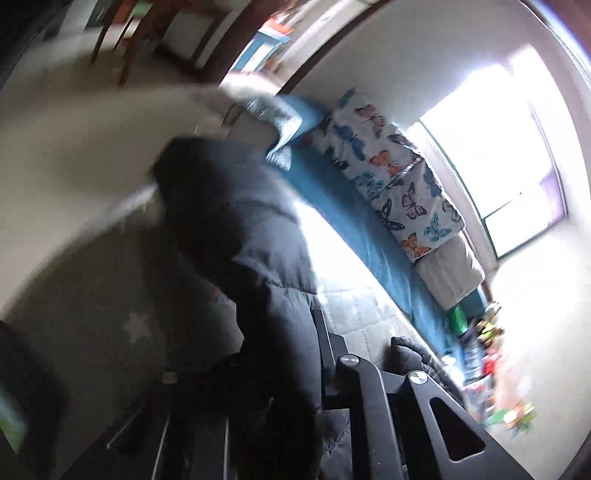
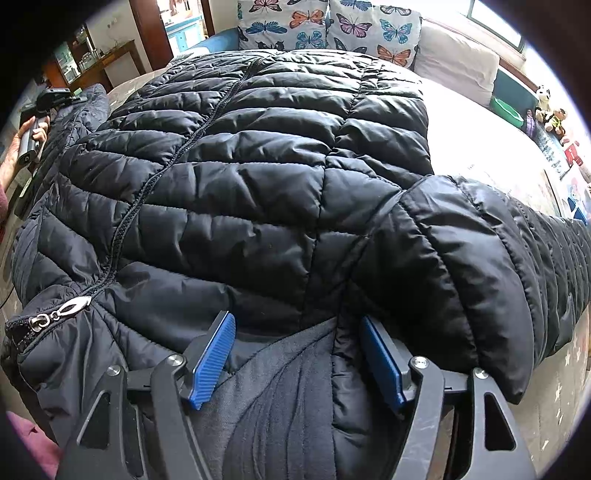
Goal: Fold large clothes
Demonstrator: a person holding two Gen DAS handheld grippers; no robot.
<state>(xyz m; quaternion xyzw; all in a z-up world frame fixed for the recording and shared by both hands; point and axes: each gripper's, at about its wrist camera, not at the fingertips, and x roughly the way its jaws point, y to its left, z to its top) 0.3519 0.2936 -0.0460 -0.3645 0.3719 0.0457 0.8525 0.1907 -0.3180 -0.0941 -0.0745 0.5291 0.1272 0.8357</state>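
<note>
Quilted black jacket [image 2: 236, 177] lay spread front-up across the bed [image 2: 480, 147], its zip closed and the silver zip pull [image 2: 70, 308] near the collar at the lower left of the right wrist view. One sleeve [image 2: 498, 266] stretched off to the right over the bed's edge; the other sleeve [image 2: 74, 122] lay at the far left.

The right gripper [image 2: 299, 354] stood wide over the collar area, its blue pads [image 2: 212, 363] on either side of the grey lining [image 2: 280, 387] at the neck opening, not pressing on the cloth.

The left gripper [image 2: 48, 98] sat at the far left sleeve, a hand [image 2: 22, 144] around its handle. In the blurred left wrist view, dark padded sleeve fabric [image 1: 251, 236] ran up from between its jaws, which were nearly together, so it appeared to pinch the sleeve, though the pads themselves were hidden.

Butterfly-print pillows [image 2: 325, 29] and a plain pale pillow [image 2: 454, 70] stood at the head of the bed. A green bowl [image 2: 508, 109] sat beside the bed at the right; its contents could not be made out. Soft toys [image 2: 550, 110] sat near it.
</note>
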